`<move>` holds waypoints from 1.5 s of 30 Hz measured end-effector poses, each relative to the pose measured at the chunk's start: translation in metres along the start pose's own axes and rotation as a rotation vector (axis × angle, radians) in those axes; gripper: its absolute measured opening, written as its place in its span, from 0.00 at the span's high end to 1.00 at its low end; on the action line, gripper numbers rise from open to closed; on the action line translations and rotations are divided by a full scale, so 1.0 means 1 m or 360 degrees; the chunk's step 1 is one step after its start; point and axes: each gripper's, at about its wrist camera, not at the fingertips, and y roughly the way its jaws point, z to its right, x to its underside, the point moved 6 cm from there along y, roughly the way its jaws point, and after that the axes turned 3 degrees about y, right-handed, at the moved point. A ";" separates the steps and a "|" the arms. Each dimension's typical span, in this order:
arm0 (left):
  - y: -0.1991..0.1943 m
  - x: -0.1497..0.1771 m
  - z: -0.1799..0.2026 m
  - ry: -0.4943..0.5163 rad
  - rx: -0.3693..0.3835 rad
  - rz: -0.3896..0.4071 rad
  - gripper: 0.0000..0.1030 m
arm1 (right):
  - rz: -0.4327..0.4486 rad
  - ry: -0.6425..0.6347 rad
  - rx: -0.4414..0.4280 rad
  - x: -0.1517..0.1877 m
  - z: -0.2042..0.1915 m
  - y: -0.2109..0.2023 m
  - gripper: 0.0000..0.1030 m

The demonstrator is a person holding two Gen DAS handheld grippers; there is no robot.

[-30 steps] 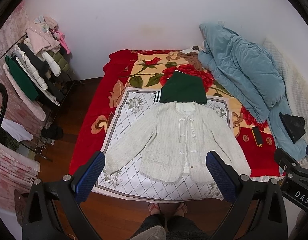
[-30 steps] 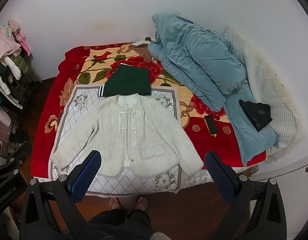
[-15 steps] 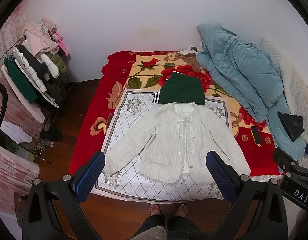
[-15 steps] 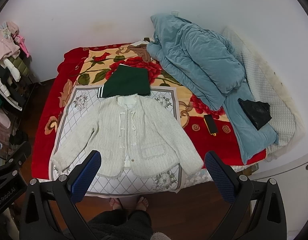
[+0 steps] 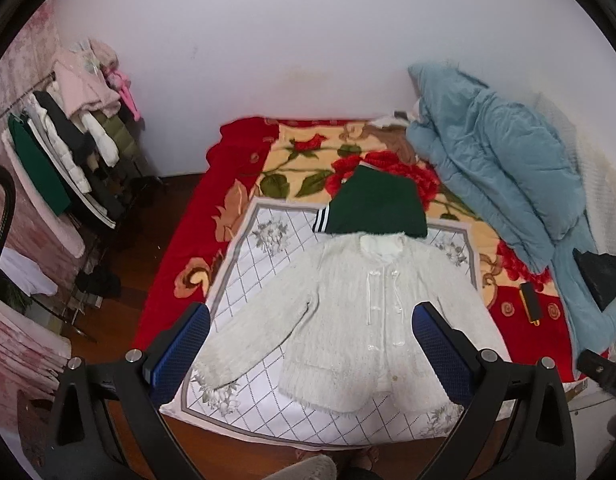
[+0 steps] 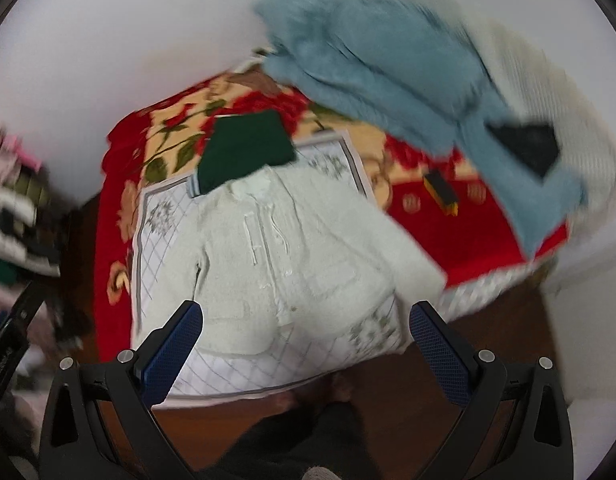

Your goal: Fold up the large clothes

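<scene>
Here the white cardigan [image 5: 360,320] lies flat, front up and sleeves spread, on a white diamond-patterned cloth [image 5: 263,248] over the red floral blanket [image 5: 195,224] on the bed. The left claw [image 5: 310,348] hangs wide open and empty above its hem, well clear of the fabric. The right claw [image 6: 305,344], also spread wide and holding nothing, hovers over the cardigan's [image 6: 291,256] lower edge; that view is blurred. A folded green garment [image 5: 376,208] touches the collar.
</scene>
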 end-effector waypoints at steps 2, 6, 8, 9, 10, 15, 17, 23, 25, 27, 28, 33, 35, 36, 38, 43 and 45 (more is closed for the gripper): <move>0.032 0.003 0.002 -0.0003 0.0015 -0.0058 0.00 | -0.0027 0.0159 0.0028 -0.001 0.028 0.032 0.00; 0.089 0.015 0.019 0.0003 -0.0040 -0.0139 0.00 | -0.0085 0.0456 0.0093 0.007 0.091 0.109 0.00; 0.123 0.023 0.033 0.0011 -0.0077 -0.0202 0.00 | -0.0160 0.0598 0.0121 0.013 0.124 0.156 0.00; 0.138 0.027 0.040 0.0018 -0.0093 -0.0233 0.00 | -0.0191 0.0664 0.0125 0.014 0.140 0.179 0.00; 0.155 0.032 0.049 0.0031 -0.0114 -0.0270 0.00 | -0.0228 0.0750 0.0134 0.017 0.157 0.205 0.00; 0.239 0.061 0.095 0.0188 -0.0279 -0.0408 0.00 | -0.0398 0.0930 0.0085 0.028 0.206 0.331 0.00; 0.267 0.074 0.102 0.0229 -0.0343 -0.0461 0.00 | -0.0495 0.0819 0.0062 0.032 0.194 0.380 0.04; 0.344 0.139 0.079 0.0266 -0.0589 -0.0693 0.00 | -0.0776 0.0238 -0.0060 0.075 0.081 0.487 0.12; 0.363 0.172 0.061 0.0250 -0.0644 -0.0793 0.00 | -0.0837 0.0071 -0.0090 0.095 0.040 0.509 0.13; 0.380 0.193 0.054 0.0252 -0.0670 -0.0860 0.00 | -0.0887 -0.0084 -0.0066 0.121 0.005 0.536 0.13; 0.388 0.209 0.046 0.0261 -0.0678 -0.0890 0.00 | -0.0922 -0.0167 -0.0011 0.134 -0.007 0.553 0.13; 0.417 0.248 0.040 0.0312 -0.0649 -0.0974 0.00 | -0.0818 -0.0329 0.0268 0.164 -0.029 0.590 0.52; 0.424 0.260 0.039 0.0314 -0.0598 -0.0996 0.00 | -0.0771 -0.0297 0.0309 0.164 -0.034 0.583 0.84; 0.426 0.265 0.039 0.0313 -0.0571 -0.1007 0.00 | -0.0788 -0.0237 0.0282 0.167 -0.036 0.581 0.86; 0.427 0.268 0.041 0.0301 -0.0537 -0.0987 0.00 | -0.0825 -0.0156 0.0210 0.171 -0.042 0.576 0.87; 0.429 0.267 0.040 0.0338 -0.0484 -0.0969 0.00 | -0.0948 -0.0117 0.0031 0.187 -0.072 0.579 0.87; 0.427 0.262 0.039 0.0356 -0.0497 -0.0994 0.00 | -0.1010 -0.0110 -0.0052 0.196 -0.077 0.595 0.85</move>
